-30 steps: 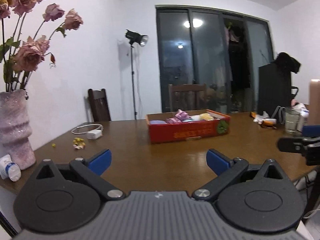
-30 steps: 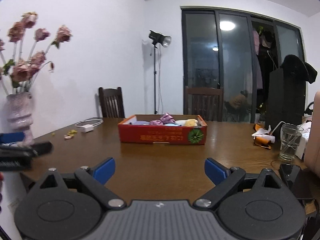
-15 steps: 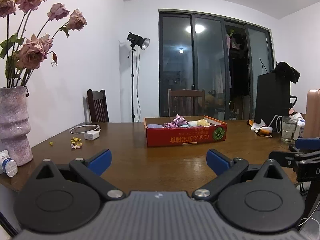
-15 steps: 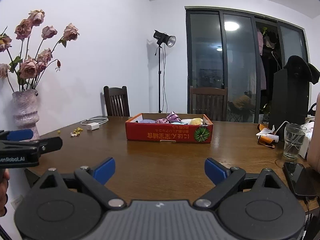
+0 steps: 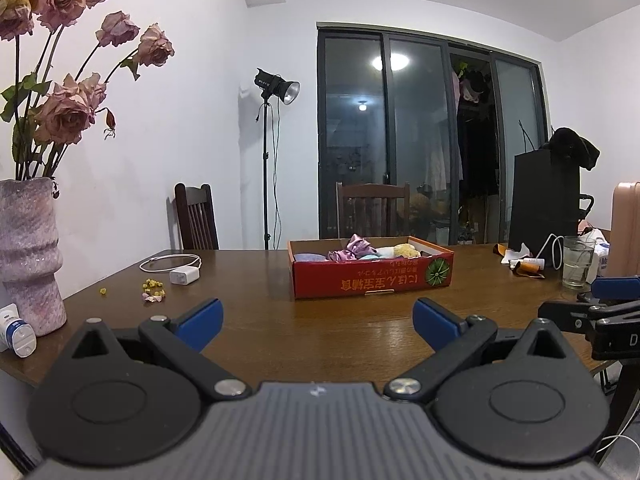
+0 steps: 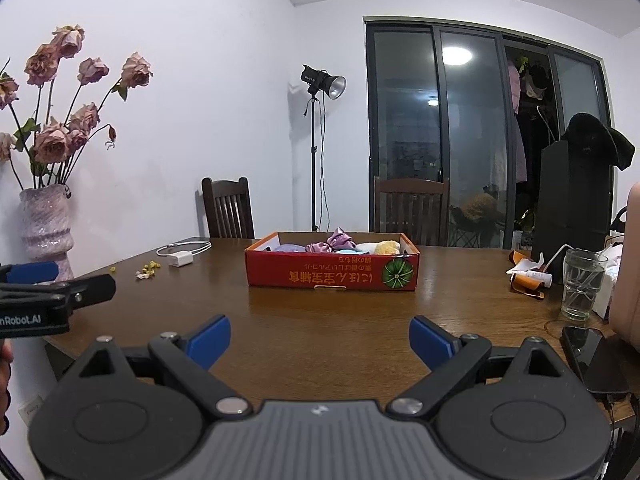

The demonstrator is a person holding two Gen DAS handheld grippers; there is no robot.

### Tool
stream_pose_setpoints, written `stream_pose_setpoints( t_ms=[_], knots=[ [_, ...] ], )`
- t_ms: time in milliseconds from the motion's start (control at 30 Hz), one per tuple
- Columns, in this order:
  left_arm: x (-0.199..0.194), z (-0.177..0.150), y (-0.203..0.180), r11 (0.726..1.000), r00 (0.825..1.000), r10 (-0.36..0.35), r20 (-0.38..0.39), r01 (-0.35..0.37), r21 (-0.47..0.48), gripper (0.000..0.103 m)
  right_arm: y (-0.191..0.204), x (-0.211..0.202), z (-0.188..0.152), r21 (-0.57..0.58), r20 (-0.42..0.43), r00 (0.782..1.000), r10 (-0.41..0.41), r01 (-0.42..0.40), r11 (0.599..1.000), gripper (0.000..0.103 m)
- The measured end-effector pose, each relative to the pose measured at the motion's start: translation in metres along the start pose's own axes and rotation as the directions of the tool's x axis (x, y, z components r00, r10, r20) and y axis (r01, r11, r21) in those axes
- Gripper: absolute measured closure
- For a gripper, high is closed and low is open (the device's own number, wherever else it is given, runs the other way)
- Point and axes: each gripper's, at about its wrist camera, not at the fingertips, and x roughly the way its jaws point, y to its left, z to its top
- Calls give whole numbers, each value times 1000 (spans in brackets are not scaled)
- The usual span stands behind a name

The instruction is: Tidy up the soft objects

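we judge the task barely begun, or else close to done: all the soft things we can see already lie inside the red box [image 5: 372, 276], which sits on the table [image 5: 320, 332] well ahead of both grippers. in the box we make out a purple satin scrunchie [image 6: 340, 240], a lilac piece [image 6: 290, 248] to its left, and a pale yellow lump [image 6: 386, 246] to its right near the box's right end. we cannot tell whether they are sorted or just heaped, nor whether more lie hidden behind the box's front wall. no soft thing shows on the table outside the box, so what is left is probably arranging them within it or lifting them out.

the left gripper [image 5: 318, 314] hovers short of the box with its jaws wide apart, holding and touching nothing. the right gripper [image 6: 320, 334] does likewise, jaws spread wide and empty, aimed at the box's front wall.
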Motion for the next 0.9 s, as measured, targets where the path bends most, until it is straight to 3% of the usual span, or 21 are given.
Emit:
stream_pose_setpoints(
  t_ms=[900],
  knots=[
    [0, 2, 1, 1000, 1000, 0, 1, 0, 4, 0, 2, 1, 0, 17, -1, 1000, -5, 5, 1000, 7]
  ],
)
